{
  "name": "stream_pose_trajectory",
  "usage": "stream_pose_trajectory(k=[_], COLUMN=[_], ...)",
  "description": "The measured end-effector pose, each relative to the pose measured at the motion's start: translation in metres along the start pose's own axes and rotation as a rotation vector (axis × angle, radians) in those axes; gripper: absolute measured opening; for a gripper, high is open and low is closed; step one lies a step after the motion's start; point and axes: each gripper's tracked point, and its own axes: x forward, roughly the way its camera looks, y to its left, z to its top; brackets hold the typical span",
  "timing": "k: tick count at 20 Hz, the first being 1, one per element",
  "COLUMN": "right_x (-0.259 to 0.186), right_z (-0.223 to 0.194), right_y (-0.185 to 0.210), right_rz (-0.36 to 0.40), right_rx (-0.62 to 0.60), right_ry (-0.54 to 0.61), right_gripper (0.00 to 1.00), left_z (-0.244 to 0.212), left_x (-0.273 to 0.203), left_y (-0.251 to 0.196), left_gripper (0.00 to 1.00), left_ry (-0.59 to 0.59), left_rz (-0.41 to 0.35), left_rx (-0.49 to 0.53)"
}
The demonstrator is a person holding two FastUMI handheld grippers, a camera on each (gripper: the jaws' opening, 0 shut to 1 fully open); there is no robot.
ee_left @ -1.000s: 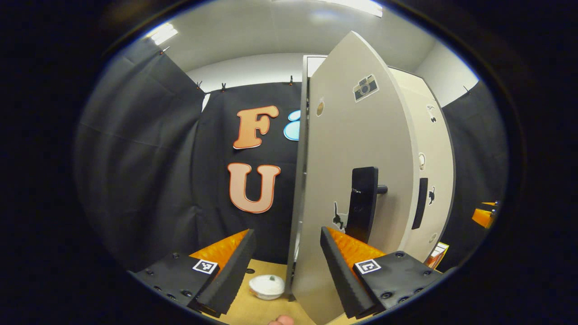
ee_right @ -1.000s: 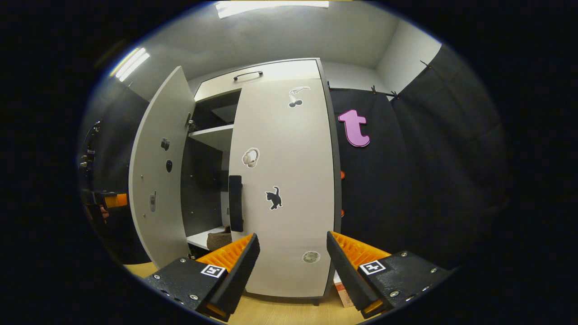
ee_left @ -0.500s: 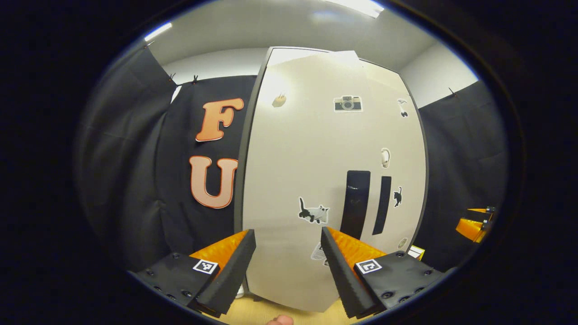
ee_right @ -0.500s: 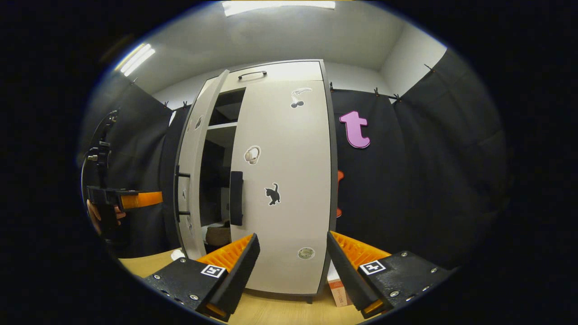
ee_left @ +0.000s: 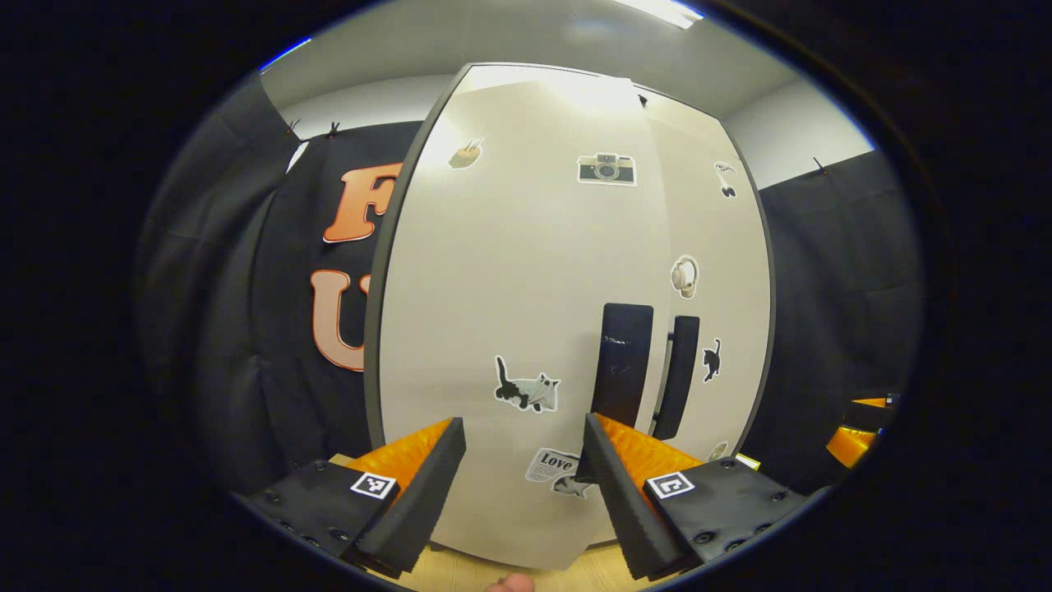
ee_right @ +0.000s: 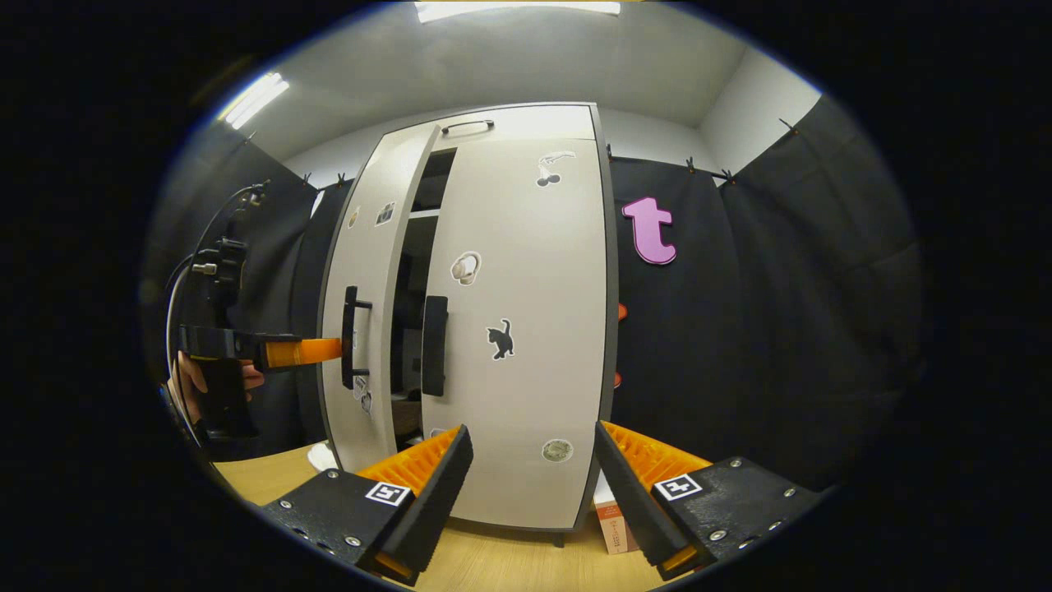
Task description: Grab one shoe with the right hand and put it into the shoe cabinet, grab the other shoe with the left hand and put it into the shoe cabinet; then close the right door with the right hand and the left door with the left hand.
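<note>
**Ana:** Left gripper view first. What did you see?

**Ben:** The left gripper (ee_left: 522,469) was wide open. Nothing was between its two fingers. The left door (ee_left: 509,288) of the shoe cabinet (ee_left: 707,247) was right in front of it, very close. I could not tell if the fingers touched the door.

**Ana:** Was that door shut?

**Ben:** Not all the way. In the right gripper view the left door (ee_right: 362,312) stood out a little from the cabinet (ee_right: 526,123). A dark gap (ee_right: 411,288) ran between it and the right door (ee_right: 526,329).

**Ana:** And the right door?

**Ben:** It lay flat on the cabinet, shut. Each door had a black handle. The left door's handle (ee_right: 351,337) and the right door's handle (ee_right: 434,345) were near each other, with the gap between them.

**Ana:** Where was the right gripper?

**Ben:** The right gripper (ee_right: 530,485) was low down in front of the right door, not touching it. Its fingers were wide apart and it held nothing.

**Ana:** Could you see the other gripper from there?

**Ben:** Yes. The left gripper (ee_right: 308,352) was off to the side, with a hand (ee_right: 193,382) around its grip. Its orange finger (ee_right: 300,352) pointed at the left door, just beside the handle.

**Ana:** Where were the shoes?

**Ben:** Something dim showed low in the gap, but I could not tell what it was.

**Ana:** Anything on the floor?

**Ben:** A small box (ee_right: 612,526) stood by the cabinet's bottom corner.
</note>
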Motion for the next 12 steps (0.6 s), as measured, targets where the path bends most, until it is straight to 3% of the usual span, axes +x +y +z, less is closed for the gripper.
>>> stream_pose_trajectory(k=[1,2,3,5,8,9,11,12], right_x=[0.002,0.003,0.002,0.003,0.004,0.006,0.007,0.007], right_z=[-0.001,-0.002,-0.002,-0.003,-0.002,-0.001,0.001,0.002], right_y=[0.0,0.001,0.0,0.001,0.002,0.001,0.0,-0.001], right_rz=[0.001,0.003,0.004,0.005,0.007,0.008,0.008,0.008], right_rx=[0.003,0.007,0.01,0.014,0.02,0.022,0.023,0.024], right_ry=[0.002,0.004,0.005,0.004,0.002,0.0,-0.003,-0.005], right_gripper=[0.92,0.92,0.92,0.92,0.92,0.92,0.92,0.92], left_z=[0.001,0.001,0.002,0.001,0.001,0.001,0.001,0.0], left_x=[0.002,0.004,0.006,0.011,0.011,0.011,0.013,0.015], left_y=[-0.002,-0.003,-0.004,-0.006,-0.007,-0.006,-0.008,-0.009], left_gripper=[0.92,0.99,0.95,0.99,0.92,0.99,0.99,0.91], left_ry=[0.001,-0.001,0.001,-0.006,-0.011,-0.009,-0.009,-0.009], left_rz=[-0.002,-0.001,0.001,0.008,0.021,0.02,0.017,0.015], left_rx=[0.004,0.012,0.021,0.031,0.018,0.014,0.008,0.012])
